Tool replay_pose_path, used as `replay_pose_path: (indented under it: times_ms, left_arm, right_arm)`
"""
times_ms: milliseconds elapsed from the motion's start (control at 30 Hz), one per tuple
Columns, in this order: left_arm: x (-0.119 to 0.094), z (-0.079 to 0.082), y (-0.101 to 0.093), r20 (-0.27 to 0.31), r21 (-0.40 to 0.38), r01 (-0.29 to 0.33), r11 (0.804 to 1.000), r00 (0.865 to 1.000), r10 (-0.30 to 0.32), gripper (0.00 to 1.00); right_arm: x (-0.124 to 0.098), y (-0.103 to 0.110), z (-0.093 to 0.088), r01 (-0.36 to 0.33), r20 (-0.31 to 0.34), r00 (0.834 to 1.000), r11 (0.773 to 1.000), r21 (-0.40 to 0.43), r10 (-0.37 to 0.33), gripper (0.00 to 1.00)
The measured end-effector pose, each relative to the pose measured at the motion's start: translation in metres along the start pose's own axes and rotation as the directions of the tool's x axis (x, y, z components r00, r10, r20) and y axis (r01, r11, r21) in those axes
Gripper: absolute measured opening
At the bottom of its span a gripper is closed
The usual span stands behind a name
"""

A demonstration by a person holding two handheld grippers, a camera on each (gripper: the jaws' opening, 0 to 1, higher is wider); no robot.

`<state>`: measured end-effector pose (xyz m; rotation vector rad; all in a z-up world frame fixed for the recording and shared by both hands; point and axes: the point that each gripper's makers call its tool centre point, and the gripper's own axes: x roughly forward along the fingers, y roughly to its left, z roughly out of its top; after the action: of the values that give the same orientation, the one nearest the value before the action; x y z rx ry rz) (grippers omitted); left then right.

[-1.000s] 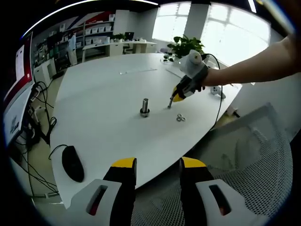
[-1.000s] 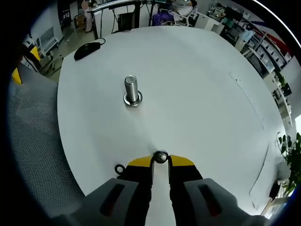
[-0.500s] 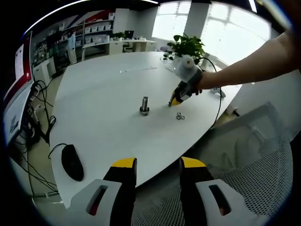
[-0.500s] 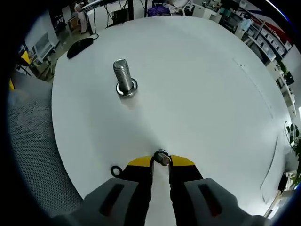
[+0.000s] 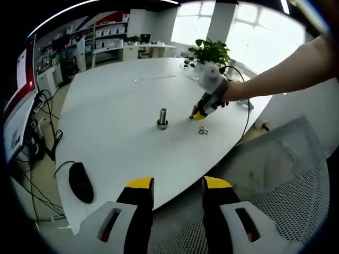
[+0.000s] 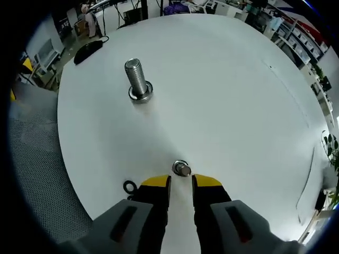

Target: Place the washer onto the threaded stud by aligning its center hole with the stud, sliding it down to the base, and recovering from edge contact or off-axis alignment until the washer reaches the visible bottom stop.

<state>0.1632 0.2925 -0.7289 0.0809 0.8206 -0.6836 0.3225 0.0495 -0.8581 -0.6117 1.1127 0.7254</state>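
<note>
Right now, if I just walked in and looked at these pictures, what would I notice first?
Probably the shiny threaded stud standing upright by itself in the middle of the big white table. Next, the right gripper with yellow tips, jaws slightly apart, just behind a small metal washer lying on the table. A second dark washer lies to its left.

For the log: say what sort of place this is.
Probably an open-plan office or lab workspace: a large white round table with a computer mouse and cables, storage shelving along the far wall, a potted plant by bright windows, and a mesh office chair pulled up.
</note>
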Motion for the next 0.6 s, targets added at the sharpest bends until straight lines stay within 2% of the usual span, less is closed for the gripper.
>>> replay_pose_path:
  times_ms: [200,433,600]
  left_arm:
    - [0.000,0.000,0.000,0.000,0.002,0.003,1.000,1.000,-0.003,0.34]
    - [0.000,0.000,-0.003,0.001,0.011,0.012,1.000,1.000,-0.012,0.34]
    - [0.000,0.001,-0.002,0.002,0.013,0.010,1.000,1.000,-0.010,0.34]
  right_arm:
    - [-0.004,0.004,-0.012,-0.019,-0.019,1.000,1.000,0.007,0.019,0.20]
    - [-0.012,0.033,-0.030,-0.093,-0.039,0.995,0.996,0.009,0.093,0.22]
    - [-0.012,0.048,-0.036,-0.127,-0.042,0.991,0.992,0.010,0.127,0.24]
